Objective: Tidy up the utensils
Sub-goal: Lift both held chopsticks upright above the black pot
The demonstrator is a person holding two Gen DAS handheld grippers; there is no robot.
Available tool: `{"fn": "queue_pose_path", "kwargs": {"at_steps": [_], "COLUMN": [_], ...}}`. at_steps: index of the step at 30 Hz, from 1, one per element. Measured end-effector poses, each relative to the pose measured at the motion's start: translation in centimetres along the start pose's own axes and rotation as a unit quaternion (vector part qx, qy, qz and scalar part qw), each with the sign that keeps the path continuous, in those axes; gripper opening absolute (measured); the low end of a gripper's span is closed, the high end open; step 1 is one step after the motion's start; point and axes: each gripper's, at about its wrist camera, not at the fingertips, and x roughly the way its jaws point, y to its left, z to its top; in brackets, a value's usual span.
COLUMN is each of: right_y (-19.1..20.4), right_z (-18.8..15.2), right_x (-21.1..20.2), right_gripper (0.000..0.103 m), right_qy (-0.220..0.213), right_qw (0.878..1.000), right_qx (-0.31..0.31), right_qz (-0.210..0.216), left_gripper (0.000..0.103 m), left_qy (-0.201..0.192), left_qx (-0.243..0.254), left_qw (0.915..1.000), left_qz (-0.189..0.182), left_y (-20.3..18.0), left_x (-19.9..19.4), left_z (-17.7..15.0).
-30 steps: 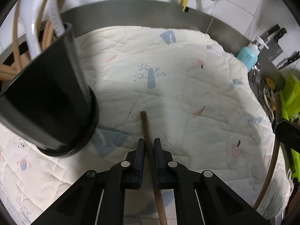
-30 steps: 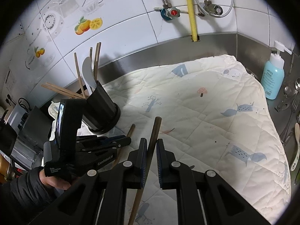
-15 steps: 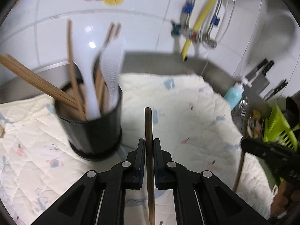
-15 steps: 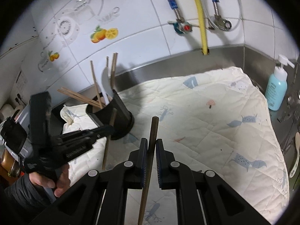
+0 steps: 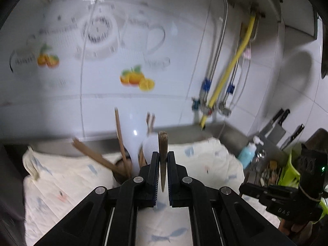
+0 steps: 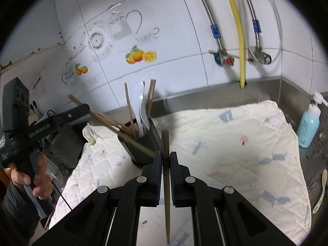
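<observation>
Gripping one slim brown wooden chopstick point(image 5: 163, 155), left gripper point(image 5: 163, 162) clamped; right gripper point(image 6: 166, 162) likewise pinching another tapered chopstick point(image 6: 166, 176). Round black holder point(image 6: 146, 141) stands just beyond, on quilted cloth point(image 6: 235, 143).

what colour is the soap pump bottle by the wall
Light blue with a white pump; clearest in the right wrist view.

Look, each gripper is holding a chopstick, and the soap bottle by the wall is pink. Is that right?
Not quite. The soap bottle is light blue, not pink; the right wrist view shows it clearly. The rest holds: the left gripper and the right gripper each have their jaws shut on a chopstick.
</observation>
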Motion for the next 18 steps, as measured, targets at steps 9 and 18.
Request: {"fn": "queue_pose_path", "kwargs": {"at_steps": [9, 18], "right_y": [1.7, 3.8], "right_z": [3.1, 7.1], "right_x": [0.0, -0.3], "right_gripper": [0.009, 0.009], "right_qy": [-0.030, -0.061], "right_qw": [0.999, 0.997], "right_qx": [-0.015, -0.039], "right_qz": [0.018, 0.032], "left_gripper": [0.007, 0.007], "left_qy": [-0.055, -0.078], "left_qx": [0.018, 0.026], "left_qw": [0.9981, 0.9958], "left_qz": [0.020, 0.041], "left_y": [1.0, 1.8], "left_x": [-2.6, -2.4], "left_z": [5.4, 7.9]}}
